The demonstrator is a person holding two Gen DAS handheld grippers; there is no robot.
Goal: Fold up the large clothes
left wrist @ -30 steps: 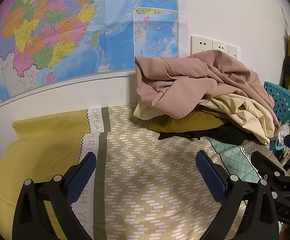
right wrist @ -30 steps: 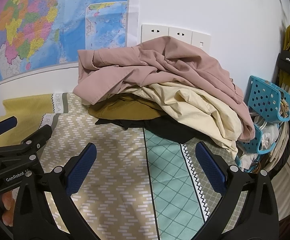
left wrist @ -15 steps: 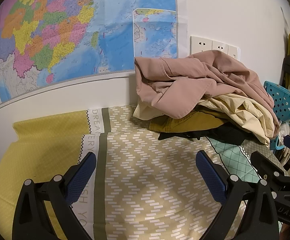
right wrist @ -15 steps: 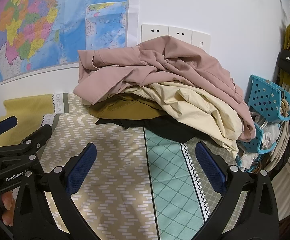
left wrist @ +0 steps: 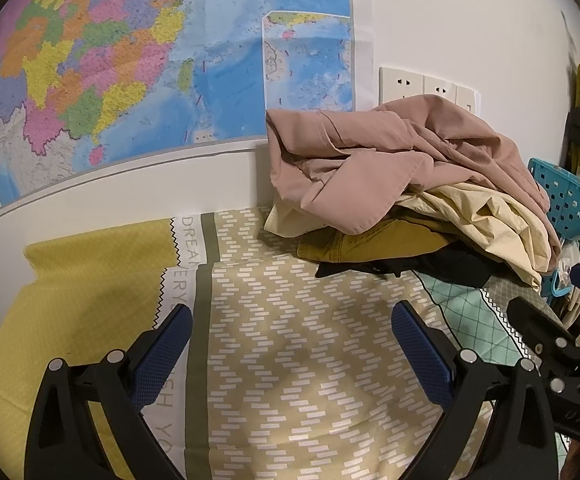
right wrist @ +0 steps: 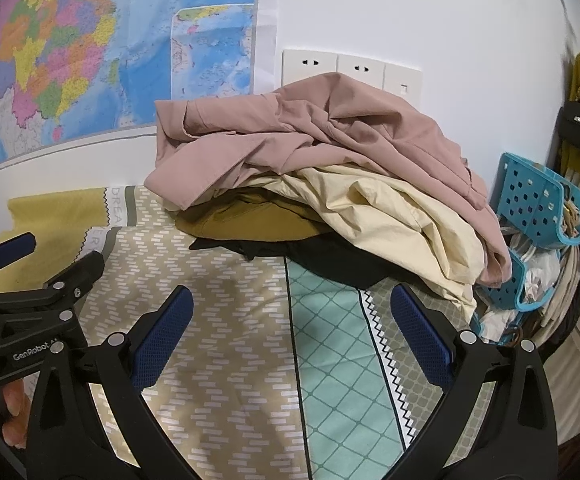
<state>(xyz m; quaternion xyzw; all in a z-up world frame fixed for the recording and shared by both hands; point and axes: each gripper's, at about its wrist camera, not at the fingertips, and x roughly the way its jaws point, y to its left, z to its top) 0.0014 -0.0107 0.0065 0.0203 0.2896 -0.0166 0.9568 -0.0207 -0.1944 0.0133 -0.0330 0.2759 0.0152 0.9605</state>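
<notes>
Bedspread [left wrist: 290, 360] bare before wall-side clothes pile [left wrist: 401, 184].

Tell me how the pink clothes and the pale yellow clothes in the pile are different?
The pink garment lies on top of the pile; the cream garment sits under it, partly covered. The pink garment reaches up in front of the wall sockets, while the cream garment spills lower toward the patterned bedspread. The pink one is dusty rose; the cream one is pale yellow. Both are crumpled, unfolded, and untouched by either gripper.
</notes>
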